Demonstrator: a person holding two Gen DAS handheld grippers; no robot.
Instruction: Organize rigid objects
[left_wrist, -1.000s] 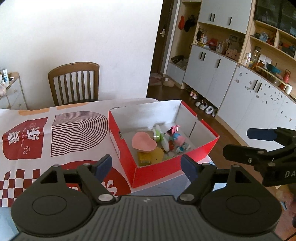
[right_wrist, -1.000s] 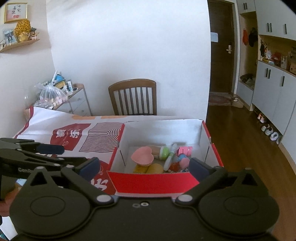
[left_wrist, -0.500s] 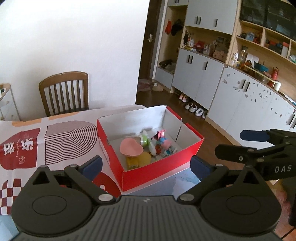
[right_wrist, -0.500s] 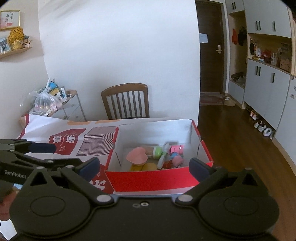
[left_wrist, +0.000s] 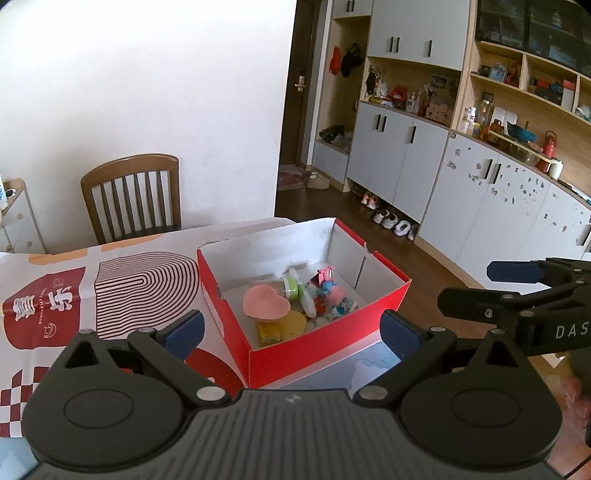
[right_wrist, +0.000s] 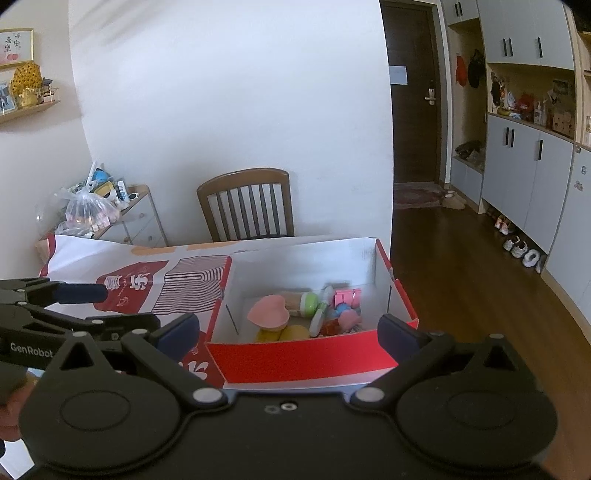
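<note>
A red shoe box (left_wrist: 325, 352) with a white inside stands at the table's right end; it also shows in the right wrist view (right_wrist: 306, 360). Inside lie a pink heart-shaped dish (left_wrist: 266, 304), a yellow round piece (left_wrist: 291, 321), a green-capped bottle (left_wrist: 290, 288) and several small toys; the dish shows in the right wrist view too (right_wrist: 267, 312). My left gripper (left_wrist: 291, 330) is open and empty, held above and before the box. My right gripper (right_wrist: 288, 328) is open and empty too, back from the box's near wall. Each gripper appears at the edge of the other's view.
A red-and-white patterned cloth (left_wrist: 74, 295) covers the table. A wooden chair (left_wrist: 133, 195) stands behind it at the wall. A side cabinet with bags (right_wrist: 99, 210) is at far left. Grey cupboards (left_wrist: 480, 199) and shoes line the right wall.
Both grippers have pulled back and up from the box, which now looks smaller and farther. Both stay open and empty. The box contents have not moved.
</note>
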